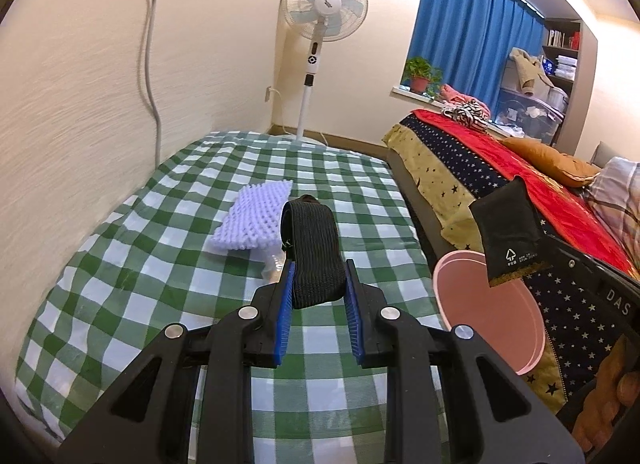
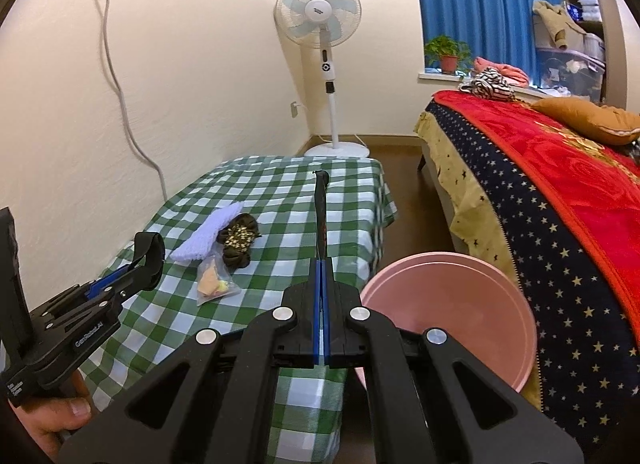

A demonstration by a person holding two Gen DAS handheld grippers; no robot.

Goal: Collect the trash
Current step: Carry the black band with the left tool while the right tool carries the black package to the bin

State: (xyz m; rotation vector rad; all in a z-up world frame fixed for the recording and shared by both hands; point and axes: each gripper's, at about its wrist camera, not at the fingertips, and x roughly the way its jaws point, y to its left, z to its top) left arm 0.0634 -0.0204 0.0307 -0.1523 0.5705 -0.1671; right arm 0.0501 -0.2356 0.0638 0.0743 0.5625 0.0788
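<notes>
My left gripper (image 1: 319, 284) is shut on a black ribbed fabric band (image 1: 314, 248), held above the green checked table (image 1: 160, 284); it also shows in the right wrist view (image 2: 150, 260). My right gripper (image 2: 322, 268) is shut on a flat black packet (image 2: 320, 215), seen edge-on; in the left wrist view the packet (image 1: 508, 232) hangs over the pink bin (image 1: 472, 304). On the table lie a white foam net (image 2: 208, 236), a dark patterned cloth scrap (image 2: 238, 240) and a clear plastic bag (image 2: 216, 284).
The pink bin (image 2: 452, 312) stands between the table and a bed with a starry cover (image 2: 540, 223) and red blanket. A standing fan (image 2: 320, 23) is at the far wall. A cable (image 2: 120, 95) runs down the left wall.
</notes>
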